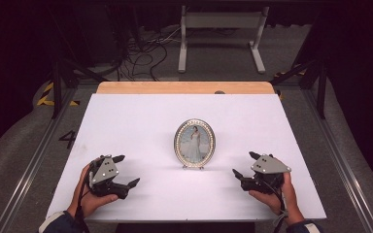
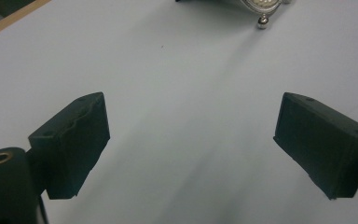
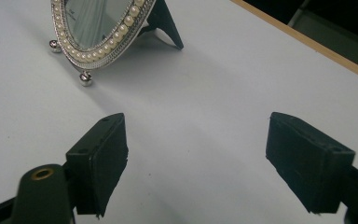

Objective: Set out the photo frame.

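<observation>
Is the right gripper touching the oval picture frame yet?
Apart. In the high view, bare white table lies between the right gripper and the picture frame; the right gripper view shows its open jaws short of the frame's foot.

High view looks down and forward over the whole white table (image 1: 141, 116). Both gripper views sit low, close to the table, w/ the oval photo frame (image 1: 194, 143) shared.

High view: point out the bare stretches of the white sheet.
Bare: the whole strip behind the oval photo frame up to the wooden edge, and both side margins. Busier: the near strip, with the left tool and right tool flanking the frame.
</observation>
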Available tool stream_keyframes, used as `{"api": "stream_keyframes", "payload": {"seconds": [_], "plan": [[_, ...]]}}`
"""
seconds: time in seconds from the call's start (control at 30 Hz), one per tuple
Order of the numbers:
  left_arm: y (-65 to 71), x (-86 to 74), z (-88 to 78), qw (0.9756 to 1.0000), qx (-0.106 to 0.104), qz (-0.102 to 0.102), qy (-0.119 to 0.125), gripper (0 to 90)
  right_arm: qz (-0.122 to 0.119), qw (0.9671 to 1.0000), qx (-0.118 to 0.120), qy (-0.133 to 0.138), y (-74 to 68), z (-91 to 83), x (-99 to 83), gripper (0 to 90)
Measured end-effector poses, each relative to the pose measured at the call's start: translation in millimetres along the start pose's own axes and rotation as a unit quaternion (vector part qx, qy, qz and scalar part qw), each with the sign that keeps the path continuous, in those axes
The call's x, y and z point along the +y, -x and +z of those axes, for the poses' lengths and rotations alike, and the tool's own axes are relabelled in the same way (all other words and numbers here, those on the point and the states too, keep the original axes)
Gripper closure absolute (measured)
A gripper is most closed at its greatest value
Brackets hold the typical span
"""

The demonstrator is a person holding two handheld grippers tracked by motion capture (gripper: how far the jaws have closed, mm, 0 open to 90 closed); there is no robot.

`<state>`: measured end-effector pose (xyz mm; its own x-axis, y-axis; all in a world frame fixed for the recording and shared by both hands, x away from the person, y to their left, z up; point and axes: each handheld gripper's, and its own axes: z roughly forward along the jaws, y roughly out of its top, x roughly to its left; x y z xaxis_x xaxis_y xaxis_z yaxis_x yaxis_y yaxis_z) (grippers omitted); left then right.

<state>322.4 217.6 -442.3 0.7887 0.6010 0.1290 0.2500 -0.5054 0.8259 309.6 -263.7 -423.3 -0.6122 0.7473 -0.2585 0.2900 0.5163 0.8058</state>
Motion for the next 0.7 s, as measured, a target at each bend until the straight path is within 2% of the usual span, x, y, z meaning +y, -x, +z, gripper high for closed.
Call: {"api": "stream_keyframes", "payload": {"seconds": [0.2, 0.37, 0.53, 0.7], "plan": [[-4.1, -7.3, -5.8, 0.9998, 0.004, -0.017, 0.005, 9.1, 0.011, 0.9999, -0.007, -0.001, 6.3, -4.3, -9.2, 21.2], [-7.8, -14.4, -9.9, 0.9997, 0.008, -0.022, 0.001, 8.7, 0.025, 0.9996, -0.011, -0.01, 10.1, -6.5, -16.9, 20.8], [-12.9, -23.7, -17.8, 0.9991, 0.017, -0.039, 0.002, 8.5, 0.029, 0.9993, -0.016, -0.015, 12.0, -8.7, -25.4, 20.6], [-17.0, -31.7, -24.7, 0.9988, 0.026, -0.042, -0.005, 8.5, 0.03, 0.9992, -0.023, -0.017, 12.6, -10.8, -29.8, 20.1]]}}
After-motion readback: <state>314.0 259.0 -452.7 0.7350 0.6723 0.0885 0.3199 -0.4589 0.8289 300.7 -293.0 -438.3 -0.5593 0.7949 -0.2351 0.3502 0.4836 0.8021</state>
